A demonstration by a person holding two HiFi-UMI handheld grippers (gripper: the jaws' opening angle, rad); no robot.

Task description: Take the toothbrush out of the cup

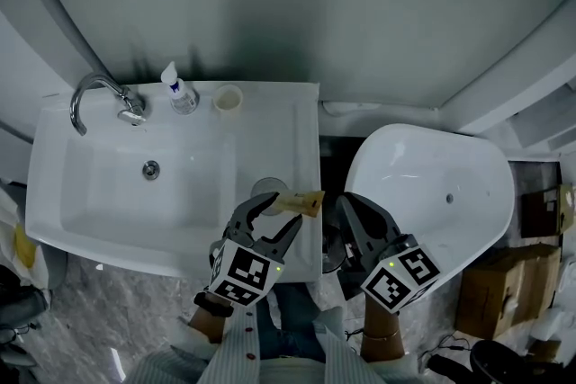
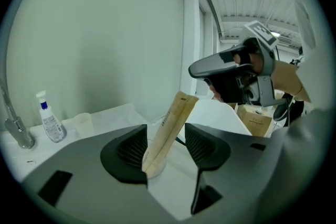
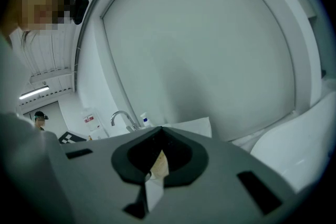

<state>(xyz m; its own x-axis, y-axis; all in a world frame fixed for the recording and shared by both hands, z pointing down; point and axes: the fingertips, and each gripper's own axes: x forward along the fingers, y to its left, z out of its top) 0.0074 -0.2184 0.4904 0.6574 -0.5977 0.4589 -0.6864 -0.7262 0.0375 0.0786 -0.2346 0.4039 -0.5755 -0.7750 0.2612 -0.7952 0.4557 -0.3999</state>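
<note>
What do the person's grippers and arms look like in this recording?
Both the left gripper and right gripper are grey, with black ribbed tongs. Each carries a white cube printed with black square markers. The sleeves are white with fine stripes; a dark band circles the left wrist.

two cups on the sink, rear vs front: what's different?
Rear cup is cream and opaque; front cup looks clear. Rear cup stands beside the small bottle on the back ledge; front cup sits at the sink's near right corner, by the left gripper's open jaws. Rear cup looks empty; front cup holds the paper-wrapped toothbrush. Both stand upright.
</note>
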